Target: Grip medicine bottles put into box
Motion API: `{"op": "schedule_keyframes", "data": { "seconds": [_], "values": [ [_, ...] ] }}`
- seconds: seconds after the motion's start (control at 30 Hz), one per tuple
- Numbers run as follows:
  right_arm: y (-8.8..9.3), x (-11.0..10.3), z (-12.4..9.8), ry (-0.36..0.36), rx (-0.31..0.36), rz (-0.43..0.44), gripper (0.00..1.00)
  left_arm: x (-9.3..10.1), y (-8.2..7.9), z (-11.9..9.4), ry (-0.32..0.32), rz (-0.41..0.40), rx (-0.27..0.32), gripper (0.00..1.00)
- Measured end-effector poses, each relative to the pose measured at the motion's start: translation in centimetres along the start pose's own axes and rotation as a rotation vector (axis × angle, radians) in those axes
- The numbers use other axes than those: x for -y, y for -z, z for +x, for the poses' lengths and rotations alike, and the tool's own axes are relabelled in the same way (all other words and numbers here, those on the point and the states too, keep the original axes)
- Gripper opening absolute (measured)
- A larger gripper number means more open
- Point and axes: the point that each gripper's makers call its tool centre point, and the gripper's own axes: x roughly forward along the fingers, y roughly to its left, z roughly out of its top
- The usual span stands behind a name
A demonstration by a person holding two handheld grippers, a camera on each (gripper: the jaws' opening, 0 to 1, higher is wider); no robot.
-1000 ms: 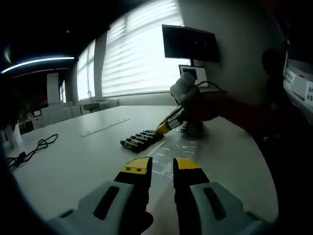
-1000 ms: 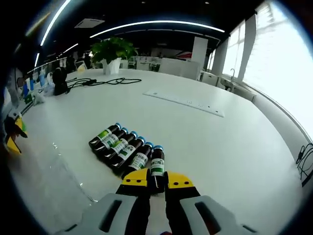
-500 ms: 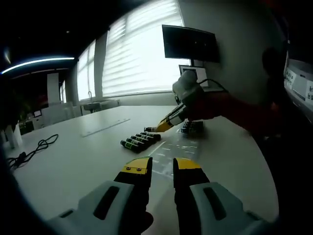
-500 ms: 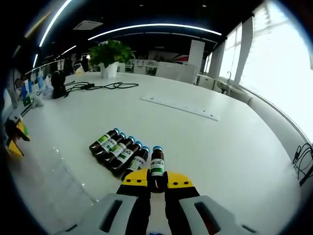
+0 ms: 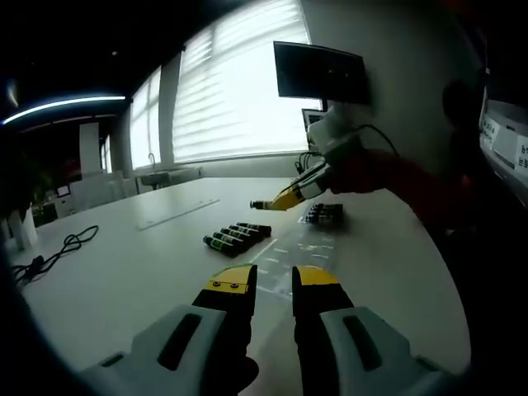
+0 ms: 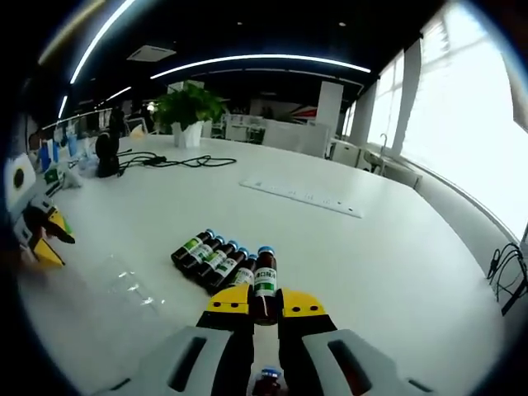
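In the right gripper view my right gripper (image 6: 265,302) is shut on a small brown medicine bottle (image 6: 265,275) with a blue cap and a white-green label, held above the table. Several like bottles (image 6: 211,256) lie in a row on the white table just beyond and to the left. A clear plastic box (image 6: 125,285) rests further left, near my left gripper (image 6: 49,239). In the left gripper view my left gripper (image 5: 274,280) hovers low over the table, open and holding nothing. Ahead of it are the bottle row (image 5: 236,234), the right gripper (image 5: 276,202) and its lifted bottle (image 5: 258,204).
A potted plant (image 6: 194,99) and black cables (image 6: 169,161) sit at the table's far side, with a long flat strip (image 6: 301,196) across the middle. A monitor (image 5: 320,73) hangs on the wall by bright window blinds. A dark pack (image 5: 322,214) lies beyond the clear box.
My right gripper has risen from the end of the row with one bottle in it, which now hangs clear of the table. My left gripper has stayed put.
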Motion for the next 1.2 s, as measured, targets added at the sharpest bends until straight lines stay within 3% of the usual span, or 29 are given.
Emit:
{"op": "schedule_keyframes", "data": {
  "seconds": [0.5,0.87,1.2],
  "values": [
    [0.9,-0.1,-3.8,0.014,0.044,0.032,0.07,-0.1,0.1,0.1,-0.004,-0.004,-0.005,0.11],
    [3.8,-0.5,-5.5,0.026,0.007,0.083,0.07,-0.1,0.2,0.2,-0.003,-0.007,-0.008,0.11],
    [5.0,-1.2,-6.4,0.021,-0.022,0.107,0.07,0.0,0.3,0.2,-0.001,-0.008,-0.01,0.11]
  ]
}}
